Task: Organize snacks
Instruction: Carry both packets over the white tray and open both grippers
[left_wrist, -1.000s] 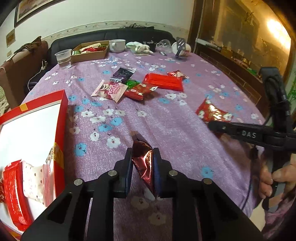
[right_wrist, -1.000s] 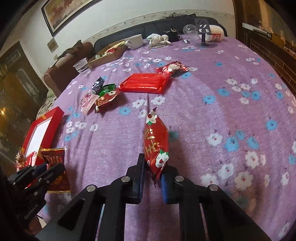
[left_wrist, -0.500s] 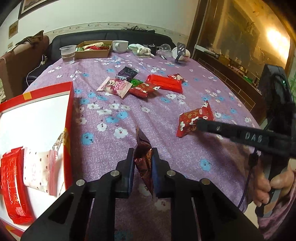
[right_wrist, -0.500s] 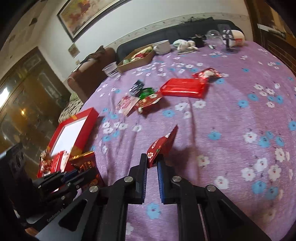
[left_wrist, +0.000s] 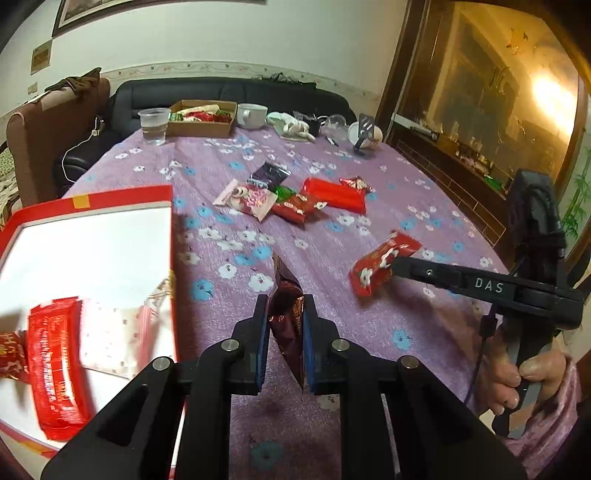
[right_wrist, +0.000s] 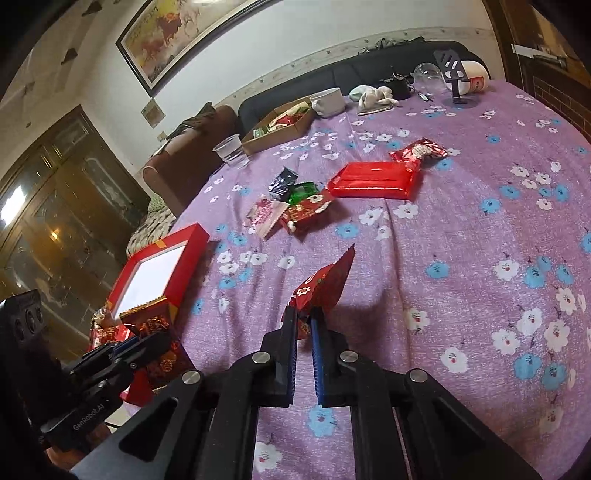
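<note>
The round table (left_wrist: 424, 206) under its purple flowered cloth carries everything. My red gift box (left_wrist: 88, 258) sits at its near left edge, open, with a long red packet (left_wrist: 55, 373) and a pale spotted one (left_wrist: 110, 336) already lying on the white lining. Toward the middle of the tabletop the loose snacks wait in a cluster: a flat red pack (right_wrist: 373, 181), a pink wrapper (left_wrist: 247, 197) and a few small ones touching it.

My left tongs (left_wrist: 284, 325) are clamped tight on a dark red foil packet (left_wrist: 288, 314), held on edge just beside the box's right wall. My right tongs (right_wrist: 303, 328) are shut just as hard on a red flowered packet (right_wrist: 325, 284), lifted clear of the cloth near the table's near edge.

What worries me is the grip: each packet is pinched only by a thin end, so the slick foil could slide out on the way. With both pairs heading for one box, I judge they might knock together, or a packet might catch the box wall and drop outside.
</note>
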